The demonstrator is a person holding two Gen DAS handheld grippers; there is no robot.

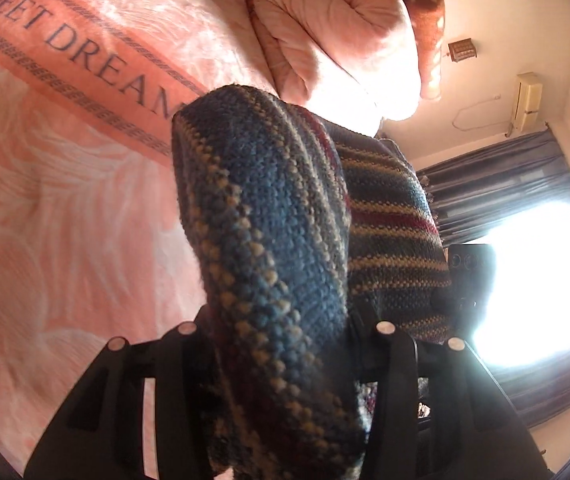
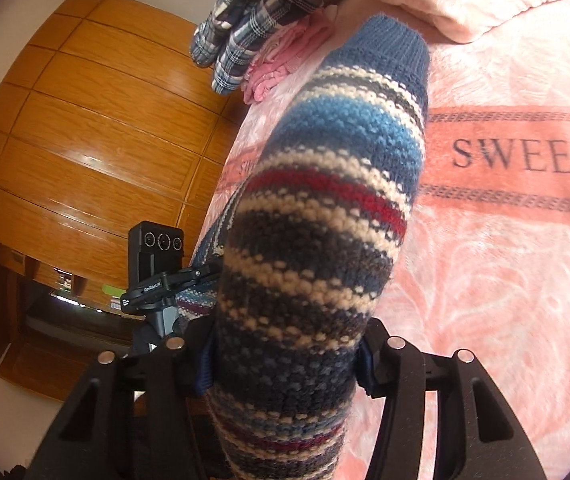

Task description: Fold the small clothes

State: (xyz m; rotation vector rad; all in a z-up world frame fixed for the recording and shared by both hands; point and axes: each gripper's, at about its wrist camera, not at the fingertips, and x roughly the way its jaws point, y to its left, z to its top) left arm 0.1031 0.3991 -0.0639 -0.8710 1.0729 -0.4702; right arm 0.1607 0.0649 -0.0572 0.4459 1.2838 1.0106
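A small knitted sweater (image 1: 269, 216) with blue, cream and dark red stripes hangs lifted above the pink bed. In the left wrist view my left gripper (image 1: 285, 332) is shut on one sleeve of it, and the body (image 1: 397, 224) stretches off to the right. In the right wrist view my right gripper (image 2: 285, 340) is shut on the other sleeve (image 2: 341, 184), whose blue ribbed cuff (image 2: 389, 44) points away from me. The fingertips of both grippers are buried in the knit. The other gripper's camera unit (image 2: 157, 240) shows at the left.
The pink plush blanket (image 2: 485, 280) with the words SWEET DREAMS covers the bed. A rolled pink quilt (image 1: 337, 24) lies at its head. Plaid and pink clothes (image 2: 253, 36) are piled near the bed's edge. A wooden wardrobe (image 2: 85, 140) and a bright curtained window (image 1: 533, 272) stand around.
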